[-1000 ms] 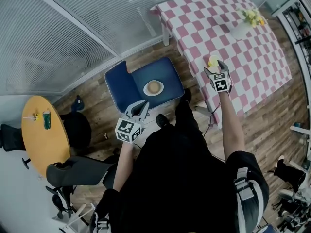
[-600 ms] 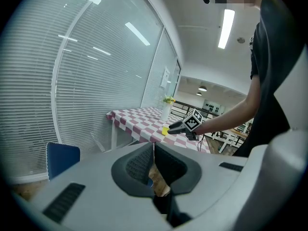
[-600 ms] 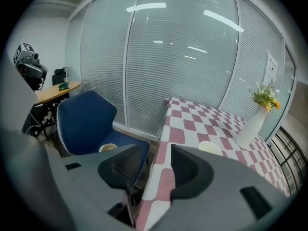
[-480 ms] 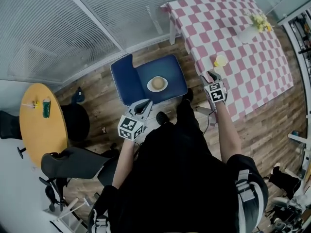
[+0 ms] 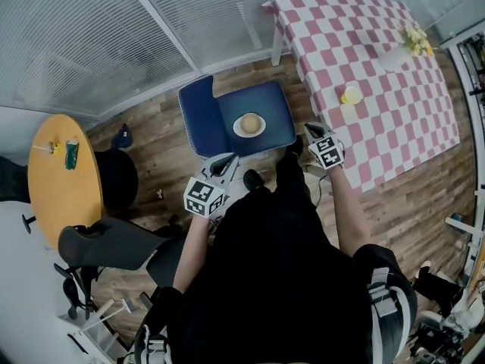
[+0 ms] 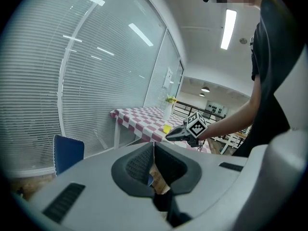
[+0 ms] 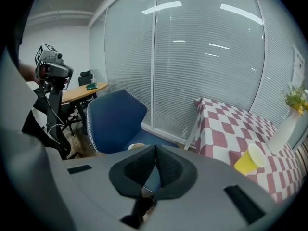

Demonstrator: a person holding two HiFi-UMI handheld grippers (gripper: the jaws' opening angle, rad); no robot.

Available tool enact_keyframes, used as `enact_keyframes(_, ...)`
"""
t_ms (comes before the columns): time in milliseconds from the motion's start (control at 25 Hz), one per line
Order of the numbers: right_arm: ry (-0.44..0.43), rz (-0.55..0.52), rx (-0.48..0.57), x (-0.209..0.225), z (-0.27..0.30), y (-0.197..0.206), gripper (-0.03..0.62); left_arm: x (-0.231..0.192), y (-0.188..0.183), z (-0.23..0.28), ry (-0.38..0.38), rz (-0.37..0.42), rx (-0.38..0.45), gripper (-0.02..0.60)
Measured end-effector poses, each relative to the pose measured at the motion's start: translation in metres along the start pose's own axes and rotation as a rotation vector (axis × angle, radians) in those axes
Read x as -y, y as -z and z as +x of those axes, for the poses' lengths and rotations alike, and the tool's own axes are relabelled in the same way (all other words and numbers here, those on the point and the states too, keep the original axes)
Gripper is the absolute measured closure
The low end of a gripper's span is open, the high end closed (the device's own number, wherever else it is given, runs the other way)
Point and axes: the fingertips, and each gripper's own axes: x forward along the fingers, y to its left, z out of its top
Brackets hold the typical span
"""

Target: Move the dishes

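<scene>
Arms (image 5: 342, 203) outstretched toward chair (image 5: 276, 116); left gripper (image 5: 227, 160), just-closed right gripper (image 5: 309, 127) both pinched together, empty.

The person wears a black short-sleeved top (image 5: 280, 279), black trousers (image 5: 292, 184) and black shoes (image 5: 252, 179), with grey-and-white straps (image 5: 383, 298) at the right shoulder. The left gripper (image 5: 226, 161) and right gripper (image 5: 310, 130) are light grey with dark ribbed pads (image 6: 139, 165) lining the jaws, and each carries a white cube (image 5: 202, 196) printed with black square markers

Wood-plank flr (image 5: 409, 203). Glazed wall w/ blinds (image 5: 76, 44) far. Blue chair (image 5: 204, 120) centre; pink-check table (image 5: 379, 59) far right; round yellow table (image 5: 64, 196) left (black office chair (image 5: 106, 245) near it). Ceiling strip lights (image 6: 230, 29) lit.
</scene>
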Motion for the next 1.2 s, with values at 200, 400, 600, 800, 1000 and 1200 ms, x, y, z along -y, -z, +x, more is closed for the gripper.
enact_keyframes(200,-0.041,-0.009,-0.017,-0.024,0.014,0.002,0.577,-0.006,0.006,-0.005,-0.009,-0.015,0.000,0.555)
enact_keyframes(400,-0.067,-0.042,-0.040,-0.039,0.024,0.007,0.577,-0.009,0.010,-0.008,-0.021,-0.017,-0.004,0.555)
enact_keyframes(600,-0.107,-0.019,-0.048,-0.053,0.039,0.010,0.577,-0.016,0.019,-0.015,-0.042,-0.039,-0.009,0.555)
enact_keyframes(800,-0.147,-0.003,-0.045,-0.064,0.054,0.007,0.576,-0.025,0.029,-0.014,-0.055,-0.067,-0.028,0.555)
enact_keyframes(1000,-0.196,0.047,-0.040,-0.074,0.075,0.008,0.572,-0.038,0.031,-0.005,-0.066,-0.076,-0.035,0.555)
enact_keyframes(1200,-0.237,0.043,-0.056,-0.084,0.098,0.016,0.568,-0.052,0.033,0.005,-0.087,-0.087,-0.038,0.555)
